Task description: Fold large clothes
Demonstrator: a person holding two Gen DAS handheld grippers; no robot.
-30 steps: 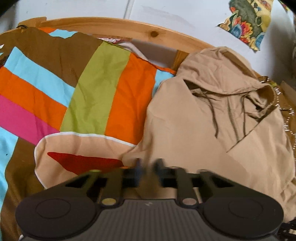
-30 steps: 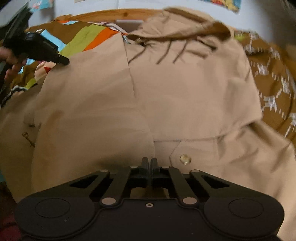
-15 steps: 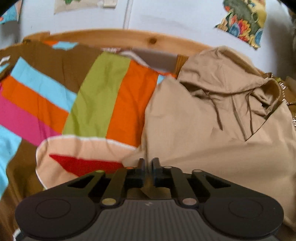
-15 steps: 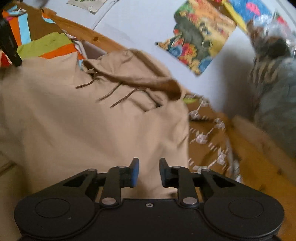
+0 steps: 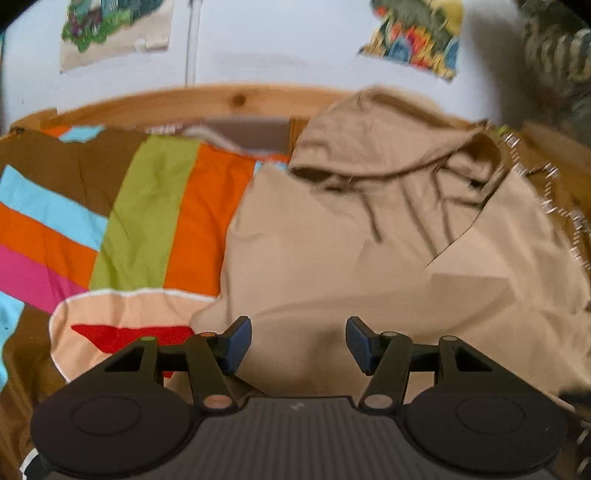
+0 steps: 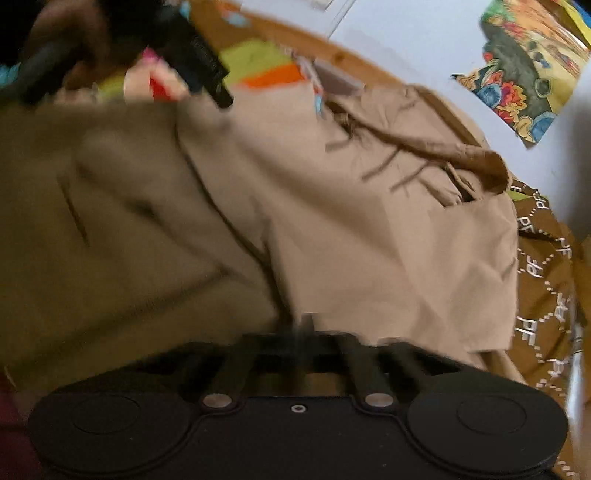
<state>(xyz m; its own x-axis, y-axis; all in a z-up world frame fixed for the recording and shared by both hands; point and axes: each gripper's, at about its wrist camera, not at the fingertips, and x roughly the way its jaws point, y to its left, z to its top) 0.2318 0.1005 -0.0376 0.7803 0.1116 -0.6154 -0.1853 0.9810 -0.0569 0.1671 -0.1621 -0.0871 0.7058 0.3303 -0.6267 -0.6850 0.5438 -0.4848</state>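
A beige hooded jacket (image 5: 369, 258) lies spread on a bed, hood and drawstrings toward the wooden headboard. My left gripper (image 5: 299, 343) stands open just above the jacket's near left part, with nothing between its blue pads. In the right wrist view the jacket (image 6: 332, 240) fills the middle, creased and partly doubled over. My right gripper (image 6: 304, 325) is blurred; its fingers look pressed together at the cloth, where the creases run in to them. The left gripper (image 6: 195, 62), held by a hand (image 6: 70, 48), shows at the upper left of that view.
A striped, many-coloured blanket (image 5: 147, 221) covers the bed left of the jacket. A curved wooden bed frame (image 5: 221, 99) runs along the wall. Brown patterned fabric (image 6: 543, 295) lies to the right of the jacket. Colourful pictures (image 5: 413, 33) hang on the wall.
My left gripper has opened wide from shut and let go of the jacket's edge. My right gripper, open half a second ago, swung back down to the jacket and closed.
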